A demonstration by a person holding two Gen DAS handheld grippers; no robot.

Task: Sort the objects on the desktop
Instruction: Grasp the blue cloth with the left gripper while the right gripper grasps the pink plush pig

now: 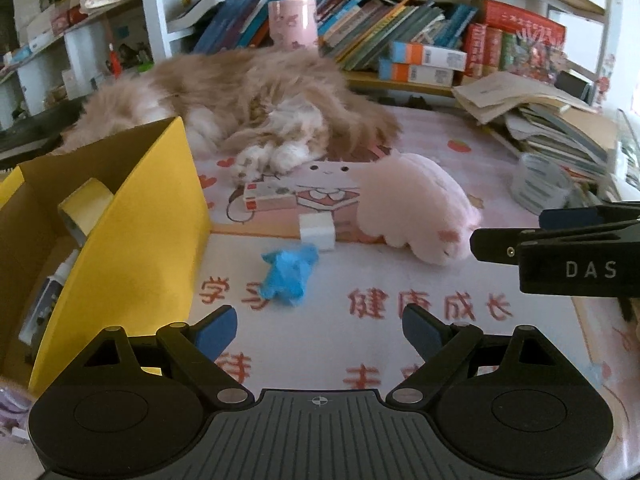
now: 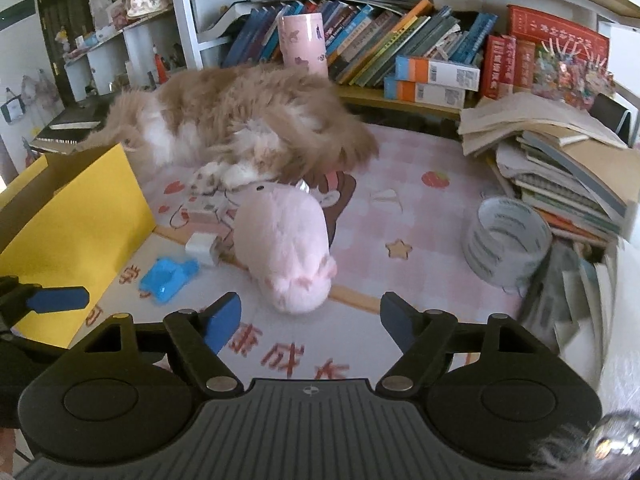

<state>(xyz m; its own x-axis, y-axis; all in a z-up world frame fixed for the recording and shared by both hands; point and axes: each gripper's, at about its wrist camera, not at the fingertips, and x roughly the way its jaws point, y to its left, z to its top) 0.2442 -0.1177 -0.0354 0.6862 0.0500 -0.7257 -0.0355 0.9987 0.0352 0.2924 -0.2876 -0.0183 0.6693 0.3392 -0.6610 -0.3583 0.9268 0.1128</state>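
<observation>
Both grippers, left gripper (image 1: 318, 330) and right gripper (image 2: 310, 320), have fingers spread wide, empty, above the tabletop (image 1: 360, 344). Beyond lie blue toy (image 1: 289, 274), pink plush (image 2: 286, 244), tape roll (image 2: 506, 240); yellow box (image 1: 132, 240) left.

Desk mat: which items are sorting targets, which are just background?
To sort: pink plush toy, blue toy, white cube, small box, clear tape roll; the yellow box looks like the bin.

Background: cat, shelved books, paper pile, pink cup.
</observation>
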